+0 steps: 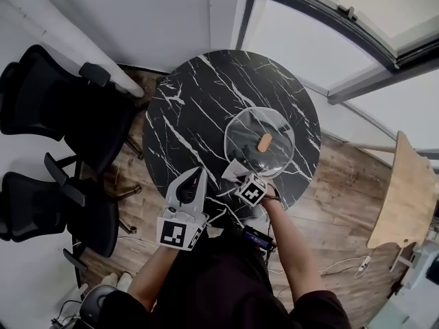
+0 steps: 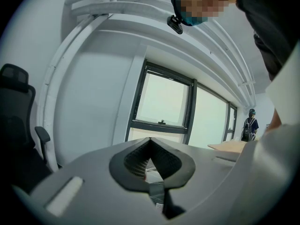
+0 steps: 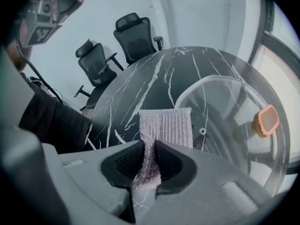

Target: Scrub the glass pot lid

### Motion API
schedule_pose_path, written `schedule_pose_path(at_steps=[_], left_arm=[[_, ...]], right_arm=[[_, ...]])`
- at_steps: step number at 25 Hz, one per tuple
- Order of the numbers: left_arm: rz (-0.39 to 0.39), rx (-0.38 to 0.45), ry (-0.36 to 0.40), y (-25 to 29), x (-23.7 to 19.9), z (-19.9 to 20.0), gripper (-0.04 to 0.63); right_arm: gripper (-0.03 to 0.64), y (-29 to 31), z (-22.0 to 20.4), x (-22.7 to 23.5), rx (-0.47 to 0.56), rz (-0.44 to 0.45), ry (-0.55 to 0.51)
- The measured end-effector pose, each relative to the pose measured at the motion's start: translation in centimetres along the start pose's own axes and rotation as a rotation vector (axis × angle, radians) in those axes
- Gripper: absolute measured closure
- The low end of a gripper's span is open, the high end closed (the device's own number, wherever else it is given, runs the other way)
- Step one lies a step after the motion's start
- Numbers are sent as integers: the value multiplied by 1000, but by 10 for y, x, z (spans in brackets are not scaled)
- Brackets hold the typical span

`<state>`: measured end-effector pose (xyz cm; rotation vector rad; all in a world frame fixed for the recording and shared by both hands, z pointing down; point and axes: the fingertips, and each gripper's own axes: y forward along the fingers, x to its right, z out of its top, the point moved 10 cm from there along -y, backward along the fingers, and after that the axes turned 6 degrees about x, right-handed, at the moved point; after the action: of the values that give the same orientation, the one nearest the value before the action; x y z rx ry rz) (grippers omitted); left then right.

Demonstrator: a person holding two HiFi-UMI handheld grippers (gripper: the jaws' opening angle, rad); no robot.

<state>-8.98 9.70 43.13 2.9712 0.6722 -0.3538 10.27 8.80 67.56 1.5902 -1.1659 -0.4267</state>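
A glass pot lid (image 1: pixel 259 141) with an orange knob (image 1: pixel 264 142) lies flat on the near right part of the round black marble table (image 1: pixel 199 108). My right gripper (image 1: pixel 240 173) sits at the lid's near edge, shut on a pale ribbed scrub cloth (image 3: pixel 166 125). In the right gripper view the cloth hangs out past the jaws (image 3: pixel 149 149), beside the lid's rim (image 3: pixel 206 86), with the knob (image 3: pixel 266 120) to the right. My left gripper (image 1: pixel 197 177) is held over the table's near edge, left of the lid. It is shut on nothing and tilted up toward the windows (image 2: pixel 151 161).
Two black office chairs (image 1: pixel 62 101) (image 1: pixel 55 211) stand left of the table. A light wooden tabletop (image 1: pixel 405 197) is at the right. Cables lie on the wooden floor (image 1: pixel 343 266). A person (image 2: pixel 248 125) stands far off by the windows.
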Motion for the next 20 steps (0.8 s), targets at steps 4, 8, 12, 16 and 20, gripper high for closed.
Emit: schedule_pose_path(at_steps=[4, 8, 12, 16, 20], left_arm=[[-11, -1, -2, -1, 1, -1, 594], [-23, -2, -2, -3, 3, -1, 594], [-37, -18, -12, -4, 6, -3, 594], [-75, -107, -63, -6, 5, -19, 594], [-75, -145, -84, -9, 5, -24, 594]], right_arm=[[545, -1, -7, 0, 26, 38, 98], [546, -6, -14, -2, 125, 137, 278], [546, -27, -16, -6, 231, 215, 391], [548, -74, -11, -24, 453, 346, 433], [549, -130, -8, -44, 749, 226, 322]])
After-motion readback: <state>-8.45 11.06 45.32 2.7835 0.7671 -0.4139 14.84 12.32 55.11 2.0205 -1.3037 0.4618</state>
